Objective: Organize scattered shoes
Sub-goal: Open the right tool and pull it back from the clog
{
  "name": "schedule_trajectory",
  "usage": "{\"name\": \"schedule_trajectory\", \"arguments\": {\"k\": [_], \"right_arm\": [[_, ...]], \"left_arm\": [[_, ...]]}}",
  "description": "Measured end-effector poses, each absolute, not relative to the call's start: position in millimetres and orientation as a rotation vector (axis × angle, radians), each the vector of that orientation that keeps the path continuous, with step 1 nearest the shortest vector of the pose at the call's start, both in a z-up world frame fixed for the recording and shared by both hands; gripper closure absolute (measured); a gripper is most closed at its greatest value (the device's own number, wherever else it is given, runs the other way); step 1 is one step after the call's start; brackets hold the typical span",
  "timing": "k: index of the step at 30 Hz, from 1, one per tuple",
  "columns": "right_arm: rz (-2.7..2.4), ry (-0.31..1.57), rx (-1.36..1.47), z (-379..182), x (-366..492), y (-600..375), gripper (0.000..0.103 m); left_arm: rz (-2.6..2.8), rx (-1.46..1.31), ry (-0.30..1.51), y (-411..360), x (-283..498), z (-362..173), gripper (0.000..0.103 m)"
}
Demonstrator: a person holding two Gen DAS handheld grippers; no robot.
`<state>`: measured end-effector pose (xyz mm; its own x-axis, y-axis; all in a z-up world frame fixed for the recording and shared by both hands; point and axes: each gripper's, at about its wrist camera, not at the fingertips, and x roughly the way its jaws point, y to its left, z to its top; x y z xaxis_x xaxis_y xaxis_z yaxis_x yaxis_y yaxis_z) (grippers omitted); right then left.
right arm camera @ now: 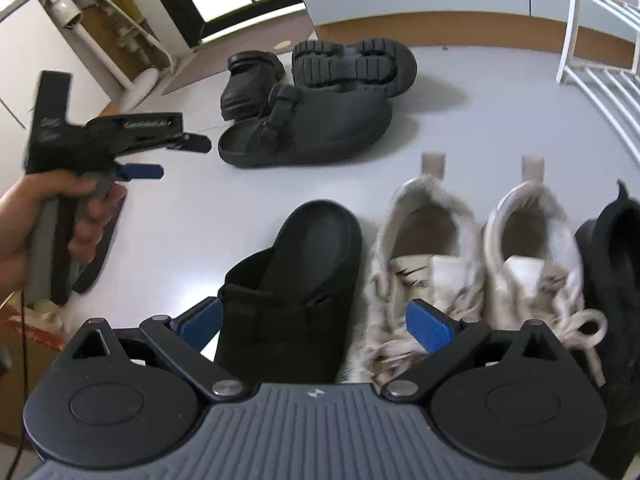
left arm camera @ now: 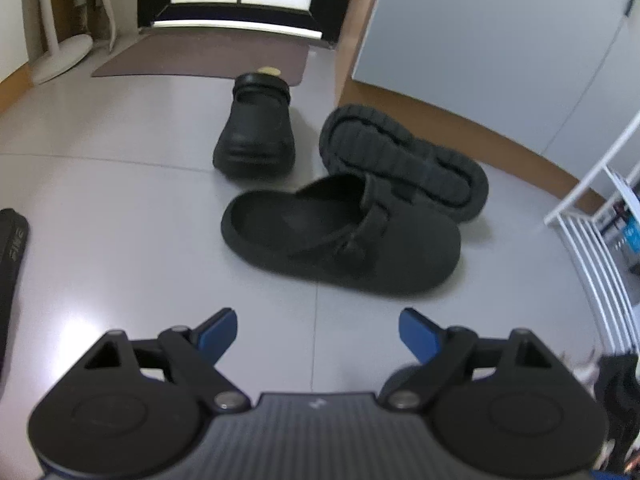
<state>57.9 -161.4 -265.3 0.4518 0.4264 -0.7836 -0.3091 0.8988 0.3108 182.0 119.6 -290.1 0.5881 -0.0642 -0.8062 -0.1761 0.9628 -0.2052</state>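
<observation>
A row is already formed near the right gripper [right arm camera: 316, 320]: a black clog [right arm camera: 296, 280], two pale sneakers [right arm camera: 472, 264] and a dark shoe [right arm camera: 616, 264] cut off at the frame edge. Three black shoes are left scattered near the wall: an upright clog [left arm camera: 340, 236], an overturned one [left arm camera: 404, 160] leaning on it, and a glossy slip-on [left arm camera: 256, 124]. Both grippers are spread wide and nothing is held; the left gripper [left arm camera: 318, 334] is aimed at the floor before the clog. The white rack [left arm camera: 592, 216] is only partly seen.

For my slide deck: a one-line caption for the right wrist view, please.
Open right gripper above a lined-up black clog beside white sneakers; three dark shoes remain scattered.
</observation>
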Motion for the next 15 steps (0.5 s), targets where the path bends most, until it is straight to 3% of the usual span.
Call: {"name": "schedule_trajectory", "arguments": {"k": [15], "right_arm": [[0.423,1.014,0.222,-266.1,66.9,-202.4,0.002]], "left_arm": [[0.032,-0.112,0.908,79.9,291.6,-294.6,0.013]]}}
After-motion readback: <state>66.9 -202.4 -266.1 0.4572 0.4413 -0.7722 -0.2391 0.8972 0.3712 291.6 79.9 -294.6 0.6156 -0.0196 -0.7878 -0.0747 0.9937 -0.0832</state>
